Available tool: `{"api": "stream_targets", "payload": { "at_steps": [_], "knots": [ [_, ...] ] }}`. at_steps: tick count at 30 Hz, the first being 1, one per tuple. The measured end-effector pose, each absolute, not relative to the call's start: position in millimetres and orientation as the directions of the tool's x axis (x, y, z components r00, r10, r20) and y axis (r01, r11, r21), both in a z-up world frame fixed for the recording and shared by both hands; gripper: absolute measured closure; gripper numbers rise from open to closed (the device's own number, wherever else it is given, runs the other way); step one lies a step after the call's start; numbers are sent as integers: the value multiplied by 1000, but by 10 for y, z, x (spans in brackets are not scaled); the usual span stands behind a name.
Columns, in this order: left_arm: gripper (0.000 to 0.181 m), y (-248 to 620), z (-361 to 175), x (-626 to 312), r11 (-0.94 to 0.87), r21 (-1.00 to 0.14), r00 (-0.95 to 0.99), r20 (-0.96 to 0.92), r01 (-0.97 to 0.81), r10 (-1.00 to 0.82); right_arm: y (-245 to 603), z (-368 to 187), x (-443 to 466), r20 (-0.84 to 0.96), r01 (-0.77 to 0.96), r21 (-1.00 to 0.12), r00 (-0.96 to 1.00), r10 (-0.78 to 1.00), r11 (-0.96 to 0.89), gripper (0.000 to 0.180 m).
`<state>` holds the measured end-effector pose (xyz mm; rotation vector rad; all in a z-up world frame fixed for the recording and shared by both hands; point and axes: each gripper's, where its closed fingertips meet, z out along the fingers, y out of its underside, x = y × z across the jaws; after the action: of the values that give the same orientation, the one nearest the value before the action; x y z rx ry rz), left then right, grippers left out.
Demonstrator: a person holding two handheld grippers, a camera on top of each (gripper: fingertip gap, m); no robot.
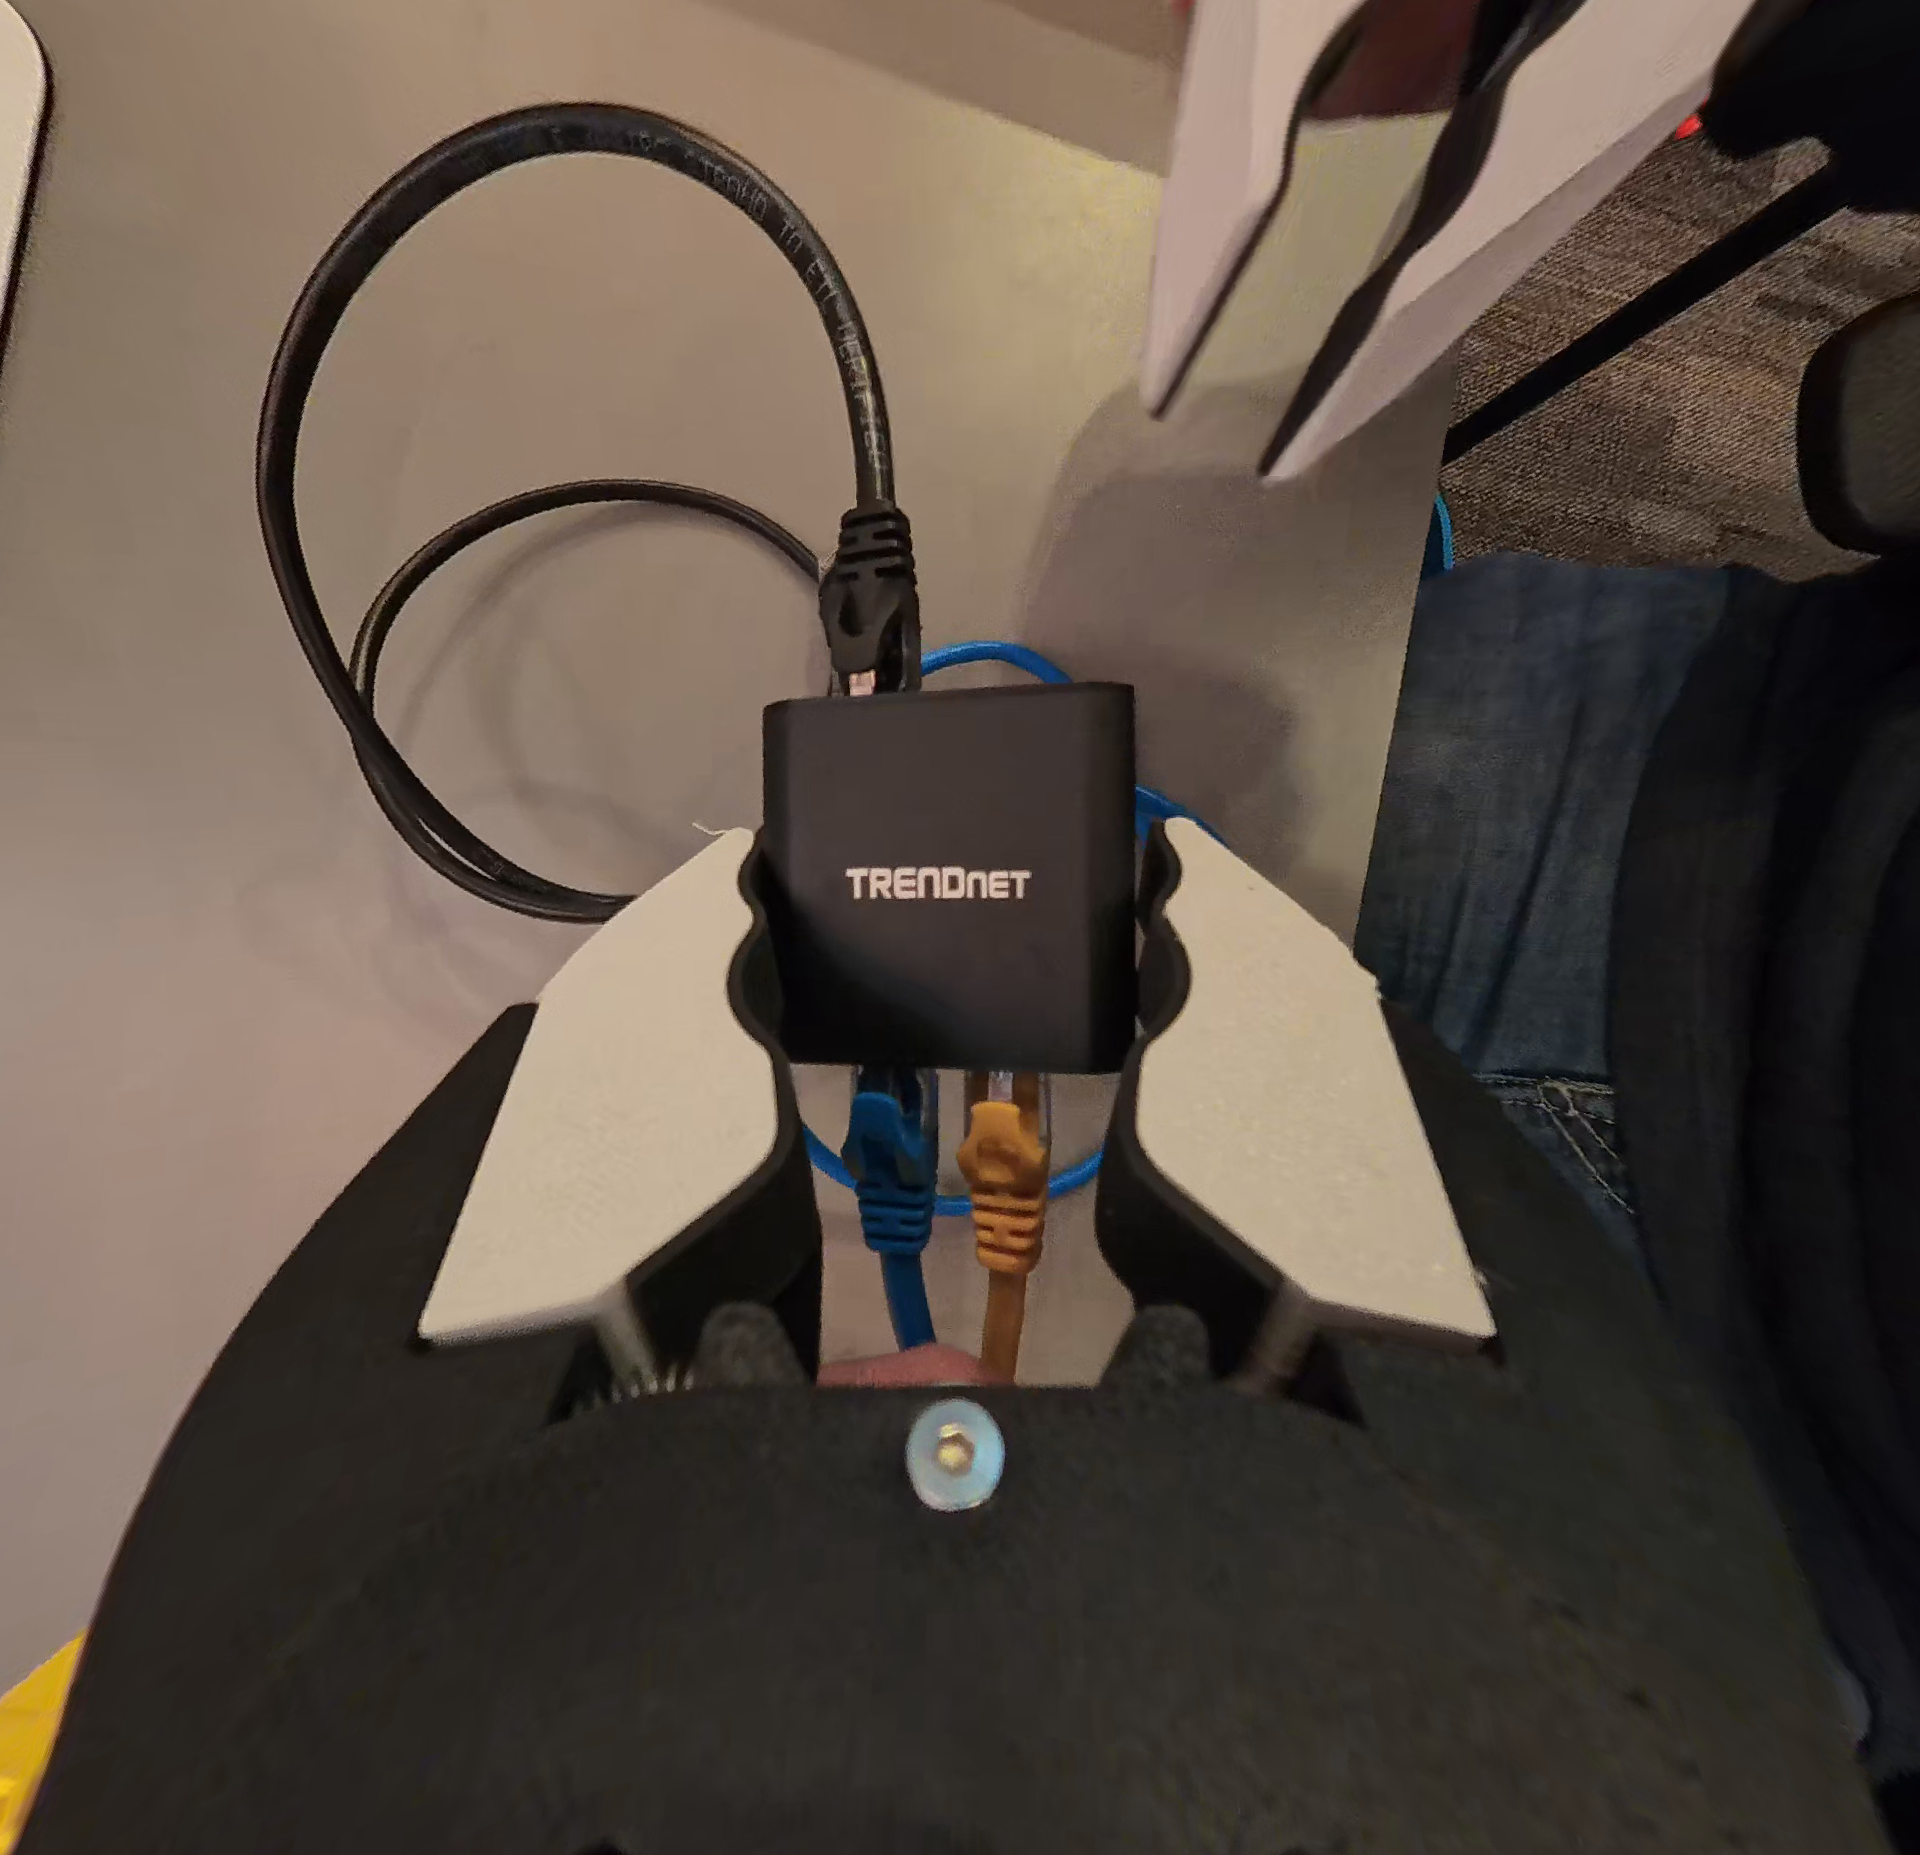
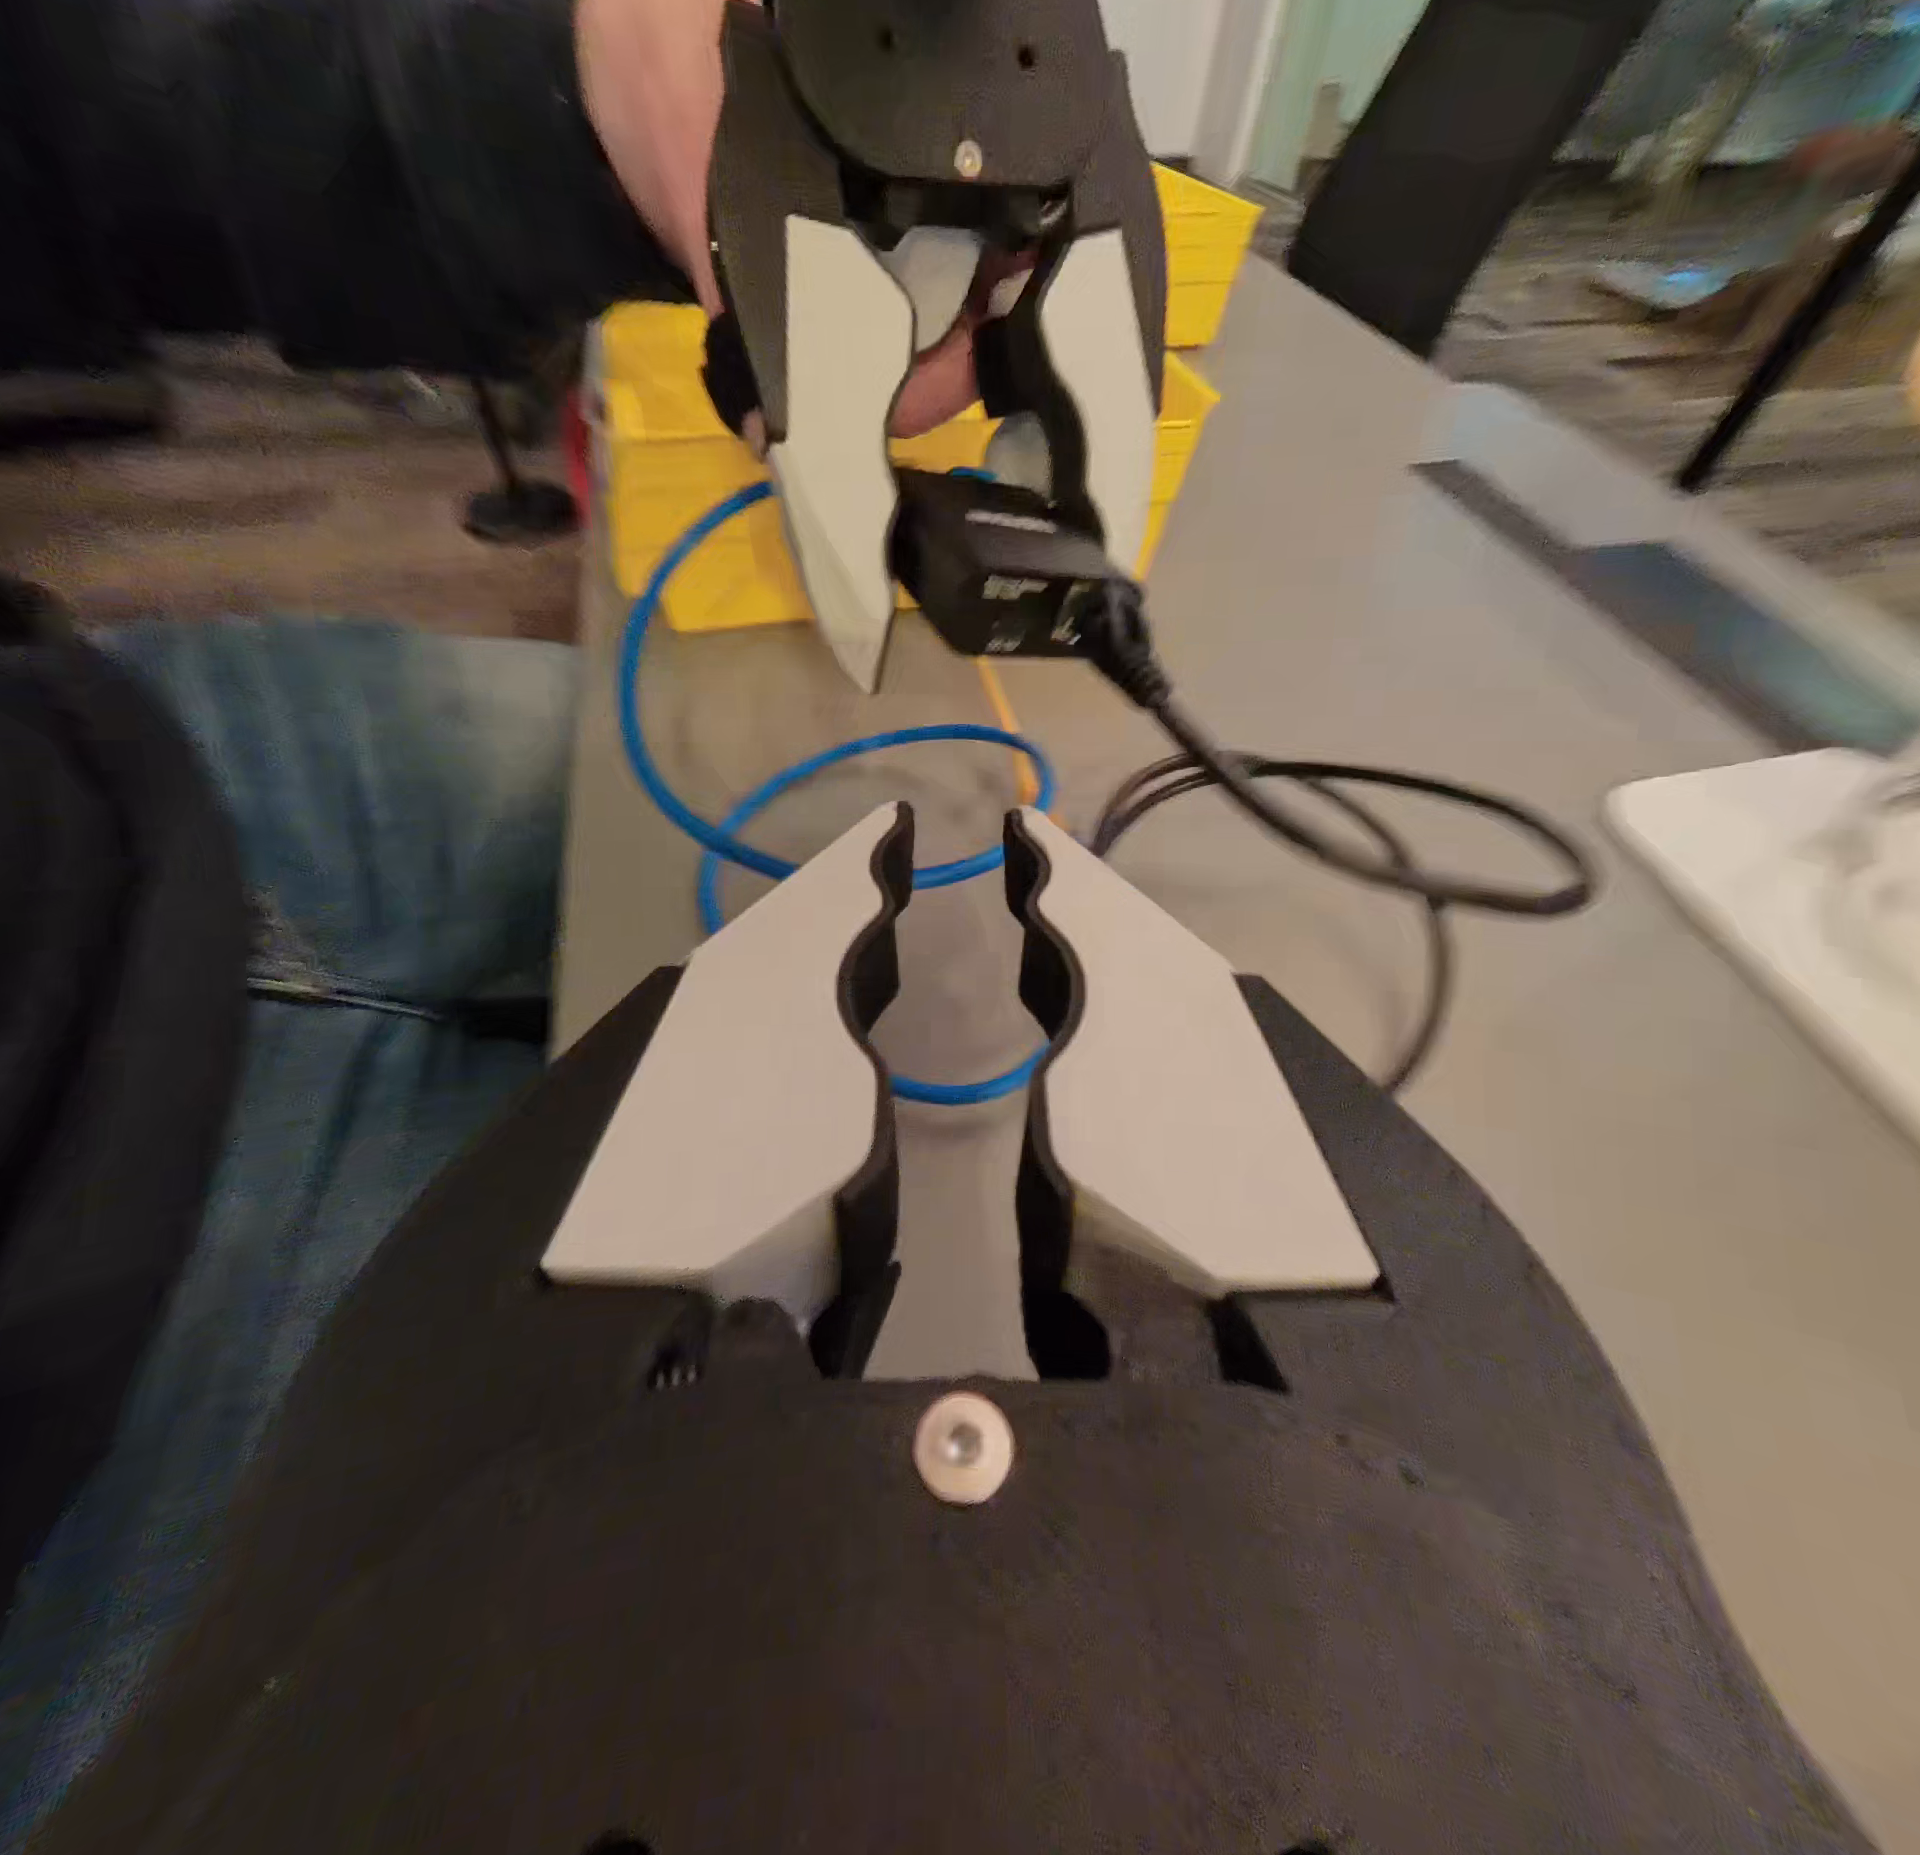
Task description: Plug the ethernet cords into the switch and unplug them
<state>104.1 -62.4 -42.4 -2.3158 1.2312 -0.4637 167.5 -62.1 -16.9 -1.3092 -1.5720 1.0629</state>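
My left gripper [image 1: 951, 839] is shut on the black switch [image 1: 945, 932], holding it by its two sides a little above the grey table [image 1: 582, 371]. A blue cord plug [image 1: 888, 1161] and an orange cord plug [image 1: 1003, 1182] sit in the switch's near side. A black cord plug [image 1: 868, 600] sits in its far side, and its cable loops on the table. My right gripper [image 2: 958, 818] is empty, its jaws a narrow gap apart, and points at the switch [image 2: 997, 579] from a short distance. It shows blurred in the left wrist view [image 1: 1216, 439], above and to the right of the switch.
Yellow bins [image 2: 686, 496] stand behind the left gripper. The blue cord [image 2: 665, 662] and the black cord [image 2: 1455, 849] lie looped on the table. A white tray [image 2: 1766, 891] lies to the right. A person's jeans [image 2: 343, 818] are at the table edge. There is about 7 cm between the tips of the two grippers.
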Motion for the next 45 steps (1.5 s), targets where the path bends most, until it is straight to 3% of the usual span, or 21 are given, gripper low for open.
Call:
{"api": "stream_targets", "payload": {
  "at_steps": [2, 6, 10, 15, 28, 31, 40, 45],
  "knots": [
    [115, -625, -406, 1066, -476, -547, 528, 72, -689, -846, -488, -51, 1611, 318, 342, -882, -78, 945, 325, 162],
    [114, -619, -376, 1114, -471, -535, 512, 83, -701, -855, -355, -24, 1466, 658, 417, -642, -130, 741, 643, 150],
    [115, -613, -320, 1163, -479, -549, 504, 117, -685, -856, -337, -55, 1332, 784, 436, -483, -170, 597, 759, 146],
    [115, -625, -336, 1170, -491, -532, 501, 138, -690, -854, -299, -127, 1263, 868, 440, -340, -192, 457, 831, 169],
    [115, -592, -345, 1207, -513, -514, 495, 186, -688, -849, -282, -172, 1178, 895, 412, -270, -226, 385, 870, 156],
    [115, -601, -351, 1235, -516, -507, 490, 196, -690, -849, -275, -174, 1187, 898, 401, -275, -218, 383, 874, 165],
    [114, -620, -329, 1299, -523, -522, 465, 251, -674, -849, -279, -131, 1246, 899, 412, -249, -239, 367, 876, 167],
    [109, -583, -244, 1313, -436, -535, 433, 140, -724, -891, -287, -89, 1285, 890, 393, -280, -237, 391, 876, 167]
  ]
}}
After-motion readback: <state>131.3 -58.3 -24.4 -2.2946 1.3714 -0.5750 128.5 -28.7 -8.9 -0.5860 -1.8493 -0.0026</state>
